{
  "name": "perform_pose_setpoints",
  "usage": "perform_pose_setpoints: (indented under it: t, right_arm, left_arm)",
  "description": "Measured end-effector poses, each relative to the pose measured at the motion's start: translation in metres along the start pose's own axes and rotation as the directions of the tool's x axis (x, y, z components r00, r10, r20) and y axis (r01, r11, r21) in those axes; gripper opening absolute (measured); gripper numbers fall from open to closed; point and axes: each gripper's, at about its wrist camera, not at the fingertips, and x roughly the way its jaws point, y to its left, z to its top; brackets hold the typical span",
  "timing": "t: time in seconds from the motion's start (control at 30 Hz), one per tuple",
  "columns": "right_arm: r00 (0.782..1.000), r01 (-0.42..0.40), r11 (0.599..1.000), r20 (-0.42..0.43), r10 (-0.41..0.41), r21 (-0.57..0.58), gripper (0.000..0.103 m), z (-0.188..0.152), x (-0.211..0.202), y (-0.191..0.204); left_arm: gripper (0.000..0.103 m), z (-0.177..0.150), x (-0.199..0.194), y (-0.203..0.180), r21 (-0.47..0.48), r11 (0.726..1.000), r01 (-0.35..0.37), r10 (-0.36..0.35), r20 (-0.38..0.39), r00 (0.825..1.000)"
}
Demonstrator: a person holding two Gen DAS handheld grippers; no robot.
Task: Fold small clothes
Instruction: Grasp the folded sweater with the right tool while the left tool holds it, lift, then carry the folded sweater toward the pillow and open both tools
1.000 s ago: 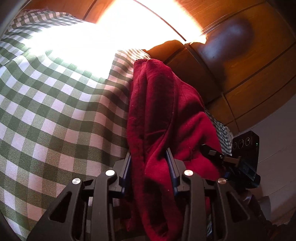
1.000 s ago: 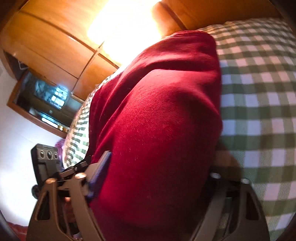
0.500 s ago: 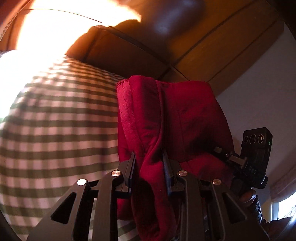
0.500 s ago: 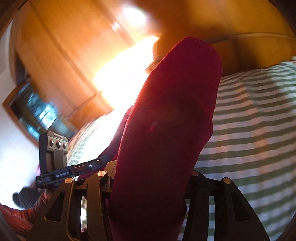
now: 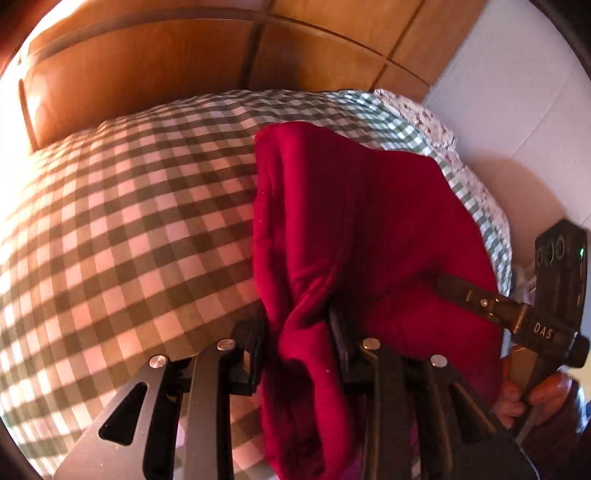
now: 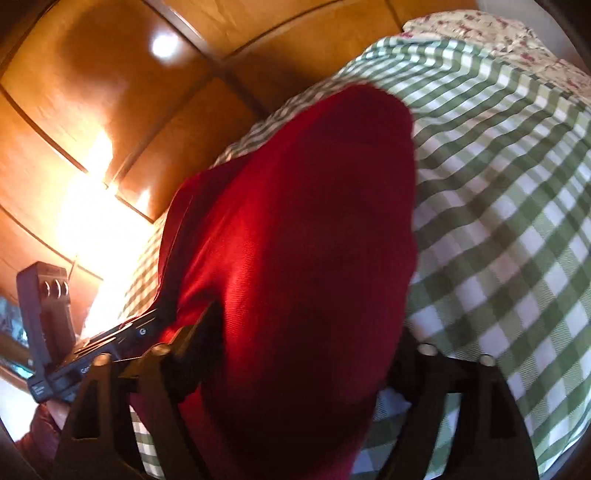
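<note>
Fingers (image 5: 255, 354) of the left gripper (image 5: 297, 343): clamped on a bunched fold of the dark red knitted garment (image 5: 351, 229), jaws set narrowly, having just eased slightly wider with the cloth between them. Fingers (image 6: 192, 343) of the right gripper (image 6: 295, 354): spread wide, having just opened further; a broad swath of the same red garment (image 6: 295, 240) fills the gap between them, and whether the pads press on it cannot be told. The garment hangs from both grippers, above the green-and-white checked bedcover (image 5: 129, 229), its far end draping toward the cloth. A flowered pillow (image 6: 491, 33) lies at the bed's far corner, beside brown wooden panelling (image 5: 147, 66). In the left view, a person's hand (image 5: 532, 398) grips the other gripper's handle at lower right.
</note>
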Motion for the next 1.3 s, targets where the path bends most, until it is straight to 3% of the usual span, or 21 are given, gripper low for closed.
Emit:
perform_pose_setpoints:
  t: [0.1,0.2,0.3,0.37,0.43,0.5,0.57,0.8,0.97,1.2,1.3]
  right_arm:
    - [0.995,0.073,0.997,0.067,-0.072,-0.015,0.084,-0.002,-0.023,0.0]
    - [0.975,0.149,0.987,0.176,-0.137,-0.058,0.082,0.001,-0.052,0.009]
    - [0.965,0.159,0.981,0.23,-0.129,-0.115,0.068,-0.007,-0.069,0.034]
    - [0.957,0.199,0.965,0.246,-0.154,-0.17,0.064,-0.011,-0.062,0.051]
    - [0.97,0.194,0.963,0.184,-0.159,-0.188,0.061,-0.012,-0.044,0.051]
    - [0.951,0.301,0.925,0.147,-0.273,-0.231,0.061,-0.02,-0.01,0.045]
    - [0.934,0.344,0.91,0.185,-0.307,-0.232,0.061,-0.026,-0.002,0.044]
    - [0.925,0.361,0.915,0.196,-0.326,-0.181,0.075,-0.028,-0.027,0.053]
    - [0.924,0.351,0.921,0.224,-0.311,-0.17,0.075,-0.051,-0.05,0.07]
    - [0.91,0.394,0.91,0.197,-0.365,-0.132,0.075,-0.076,-0.049,0.072]
    - [0.899,0.406,0.908,0.219,-0.378,-0.101,0.089,-0.081,-0.055,0.076]
  left_arm:
    - [0.029,-0.018,-0.02,0.005,0.007,1.0,-0.014,0.014,0.032,0.999]
    - [0.029,-0.028,-0.03,0.0,0.031,0.998,-0.049,0.046,0.069,0.997]
    - [0.029,-0.024,-0.029,0.0,0.01,0.998,-0.058,0.057,0.074,0.996]
    - [0.032,-0.022,-0.027,-0.001,0.004,0.998,-0.067,0.066,0.075,0.995]
    - [0.033,-0.023,-0.025,-0.003,0.03,0.994,-0.101,0.098,0.085,0.991]
    - [0.036,-0.024,-0.024,-0.001,0.026,0.994,-0.108,0.105,0.091,0.99]
    - [0.046,-0.024,-0.025,0.004,-0.01,0.994,-0.104,0.105,0.094,0.99]
    - [0.06,-0.039,-0.059,0.0,-0.031,0.988,-0.149,0.152,0.164,0.975]
    - [0.062,-0.052,-0.08,-0.002,-0.035,0.98,-0.196,0.199,0.202,0.959]
    - [0.067,-0.066,-0.104,-0.004,-0.042,0.966,-0.255,0.258,0.242,0.935]
    - [0.068,-0.074,-0.115,-0.005,-0.048,0.957,-0.287,0.29,0.262,0.92]
